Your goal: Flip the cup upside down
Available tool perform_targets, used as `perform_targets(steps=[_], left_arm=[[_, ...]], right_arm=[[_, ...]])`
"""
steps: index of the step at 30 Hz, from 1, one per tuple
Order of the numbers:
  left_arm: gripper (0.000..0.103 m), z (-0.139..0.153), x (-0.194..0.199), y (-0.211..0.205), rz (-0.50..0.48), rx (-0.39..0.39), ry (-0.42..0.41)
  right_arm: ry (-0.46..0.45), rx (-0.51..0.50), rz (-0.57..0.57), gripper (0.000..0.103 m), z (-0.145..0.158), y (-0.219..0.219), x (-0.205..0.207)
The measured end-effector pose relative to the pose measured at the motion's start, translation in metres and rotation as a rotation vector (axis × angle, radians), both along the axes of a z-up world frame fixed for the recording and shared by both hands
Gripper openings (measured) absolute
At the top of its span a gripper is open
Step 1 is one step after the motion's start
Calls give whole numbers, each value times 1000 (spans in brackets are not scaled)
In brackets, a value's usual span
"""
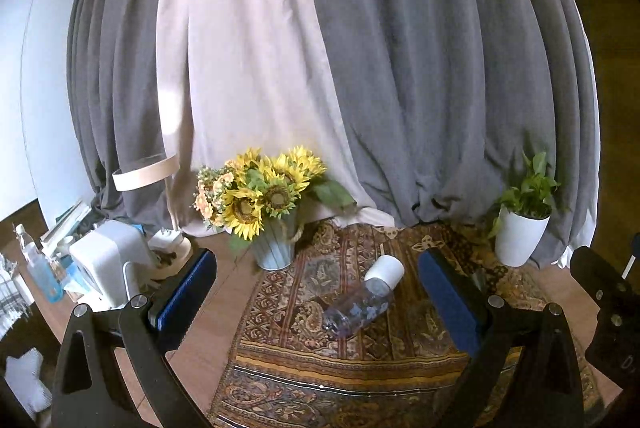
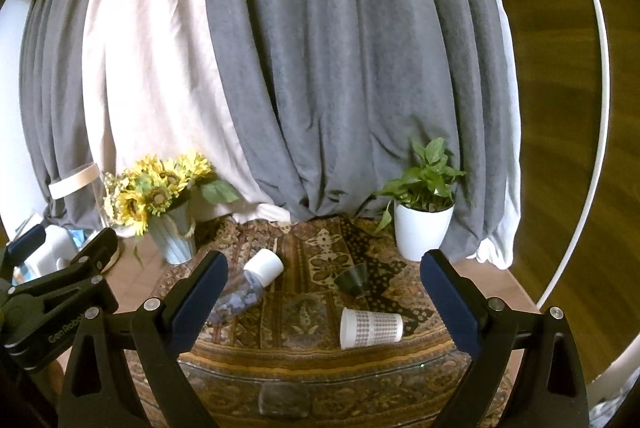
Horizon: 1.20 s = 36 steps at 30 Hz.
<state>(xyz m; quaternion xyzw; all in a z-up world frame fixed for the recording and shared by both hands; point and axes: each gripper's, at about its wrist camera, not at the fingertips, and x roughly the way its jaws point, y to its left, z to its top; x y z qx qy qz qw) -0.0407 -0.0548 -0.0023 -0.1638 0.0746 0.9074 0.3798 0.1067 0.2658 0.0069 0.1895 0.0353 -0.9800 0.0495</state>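
A white paper cup (image 2: 370, 327) with a grey dotted pattern lies on its side on the patterned cloth (image 2: 304, 312), mouth to the left. It lies between the fingers of my right gripper (image 2: 324, 292), which is open and empty, held short of it. A small dark glass cup (image 2: 354, 280) stands mouth down behind it. My left gripper (image 1: 316, 288) is open and empty; a clear bottle with a white cap (image 1: 362, 302) lies on its side between its fingers. The bottle also shows in the right wrist view (image 2: 248, 290). The paper cup is hidden in the left wrist view.
A pot of sunflowers (image 1: 264, 211) stands at the back left of the cloth (image 1: 320, 360), a white pot with a green plant (image 2: 422, 224) at the back right. Grey and cream curtains (image 2: 280, 67) hang behind. White appliances and a bottle (image 1: 104, 264) crowd the left.
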Motion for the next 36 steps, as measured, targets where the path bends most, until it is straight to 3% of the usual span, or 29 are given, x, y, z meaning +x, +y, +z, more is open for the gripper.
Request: perform_targets(steps=[36], left_arm=[[103,-4,-1,-1,-52,-39,-4]], right_arm=[[-14,14,-44,97,-8,-4,12]])
